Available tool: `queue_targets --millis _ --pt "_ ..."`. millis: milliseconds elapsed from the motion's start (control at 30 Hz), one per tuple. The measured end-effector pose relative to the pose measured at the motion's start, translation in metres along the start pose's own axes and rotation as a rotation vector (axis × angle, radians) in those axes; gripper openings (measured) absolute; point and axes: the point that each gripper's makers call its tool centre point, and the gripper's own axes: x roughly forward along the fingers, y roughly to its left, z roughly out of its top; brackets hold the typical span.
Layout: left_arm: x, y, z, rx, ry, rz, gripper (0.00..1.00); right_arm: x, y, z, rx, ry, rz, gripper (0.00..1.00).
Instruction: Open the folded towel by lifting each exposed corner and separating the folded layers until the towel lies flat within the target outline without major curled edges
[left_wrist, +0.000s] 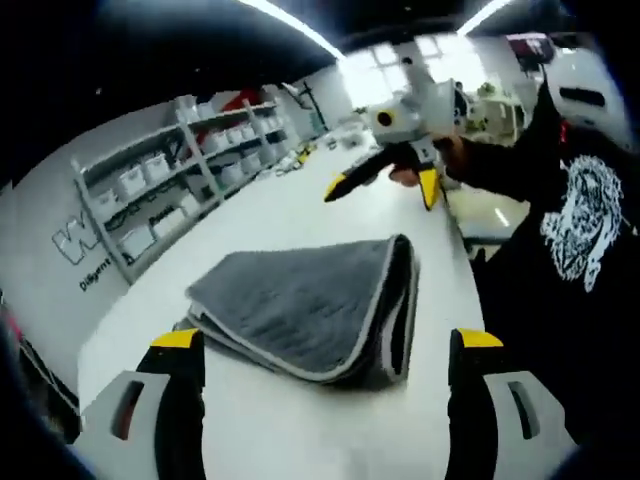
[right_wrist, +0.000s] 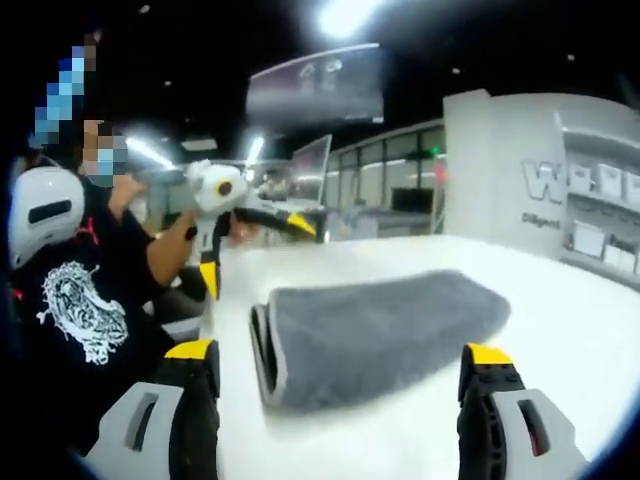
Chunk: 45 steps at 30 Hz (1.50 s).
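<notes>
A grey towel (left_wrist: 310, 300) lies folded on the white table (left_wrist: 300, 205), its stacked layers with pale trim facing the person. My left gripper (left_wrist: 327, 345) stands open just short of the towel's near edge, touching nothing. My right gripper (left_wrist: 382, 187), held in a hand beyond the towel, is open too and above the table. In the right gripper view the towel (right_wrist: 380, 330) lies between and just past my right gripper (right_wrist: 340, 352), whose jaws are spread wide. There the left gripper (right_wrist: 254, 252) hovers open behind the towel's layered end.
A person in a black shirt with a white print (left_wrist: 580, 230) stands at the table's side (right_wrist: 80, 300). Shelves with white bins (left_wrist: 170, 190) line the wall past the table's far edge (right_wrist: 600, 220). Bare table (right_wrist: 560, 330) surrounds the towel.
</notes>
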Motion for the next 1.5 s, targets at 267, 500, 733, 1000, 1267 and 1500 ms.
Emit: queue_targets --millis 267,500,733,1000,1267,1500 --pt "0.004 0.018 -0.003 -0.312 -0.087 0.065 1.00 -0.004 -0.008 0.006 -0.015 -0.006 -0.027 1.00" --pt "0.001 0.031 -0.006 -0.671 -0.215 0.109 0.99 -0.018 -0.031 0.030 -0.075 -0.006 -0.082 1.00" --pt "-0.002 0.034 -0.003 -0.846 -0.290 0.101 1.00 -0.022 -0.059 0.076 -0.160 -0.006 -0.100 1.00" --pt "-0.005 0.020 -0.014 -0.929 -0.274 0.069 0.95 -0.021 -0.079 0.103 -0.289 0.041 -0.110 1.00" --pt "-0.004 0.010 -0.012 -0.995 -0.279 0.003 0.89 -0.021 -0.096 0.132 -0.397 0.130 -0.098 1.00" --pt "0.002 -0.003 -0.020 -0.988 -0.217 -0.042 0.81 -0.005 -0.113 0.166 -0.468 0.173 -0.095 1.00"
